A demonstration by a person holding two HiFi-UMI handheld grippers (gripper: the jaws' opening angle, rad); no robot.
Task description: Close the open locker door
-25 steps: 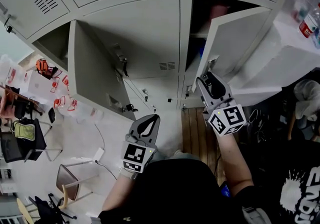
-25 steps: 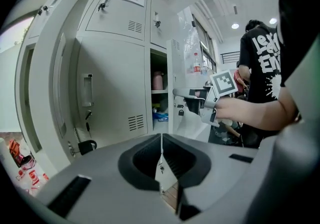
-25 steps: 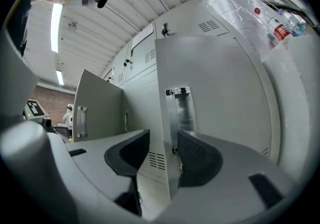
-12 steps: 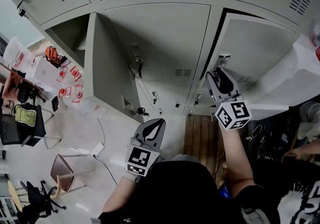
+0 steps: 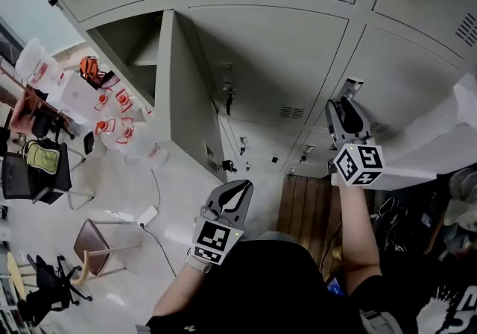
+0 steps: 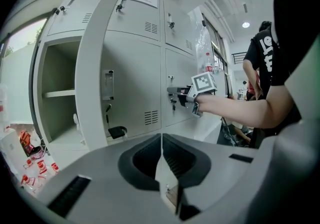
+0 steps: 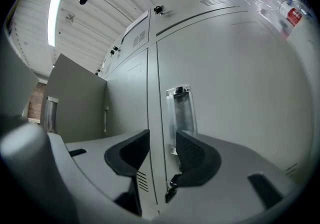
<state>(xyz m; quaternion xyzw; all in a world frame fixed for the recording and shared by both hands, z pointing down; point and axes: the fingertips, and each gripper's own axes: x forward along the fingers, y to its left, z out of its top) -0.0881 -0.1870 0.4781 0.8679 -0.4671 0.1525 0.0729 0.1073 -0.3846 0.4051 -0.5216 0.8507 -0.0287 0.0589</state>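
The grey right-hand locker door [image 5: 406, 75] lies flush with its frame. My right gripper [image 5: 345, 111] is against it just below the metal handle plate [image 5: 352, 87]. In the right gripper view the jaws stand open a little around that plate [image 7: 180, 110], my right gripper [image 7: 162, 140] holding nothing. Another locker door [image 5: 186, 105] at the left stands wide open, its compartment [image 5: 130, 49] empty. My left gripper [image 5: 235, 194] hangs low in front of it, shut and empty. The left gripper view shows that open door's edge [image 6: 100, 68] and my left gripper [image 6: 161, 140].
Chairs [image 5: 93, 247] and a black seat with a bag [image 5: 37, 168] stand on the pale floor at left, beside red items [image 5: 112, 112] and a white cable [image 5: 153, 206]. A strip of wooden floor [image 5: 305, 202] runs below the lockers. A person in black [image 6: 267, 53] stands at right.
The right-hand locker door has swung from half open to flush with its frame, with my right gripper following it up and inward. My left gripper has stayed low and shut.
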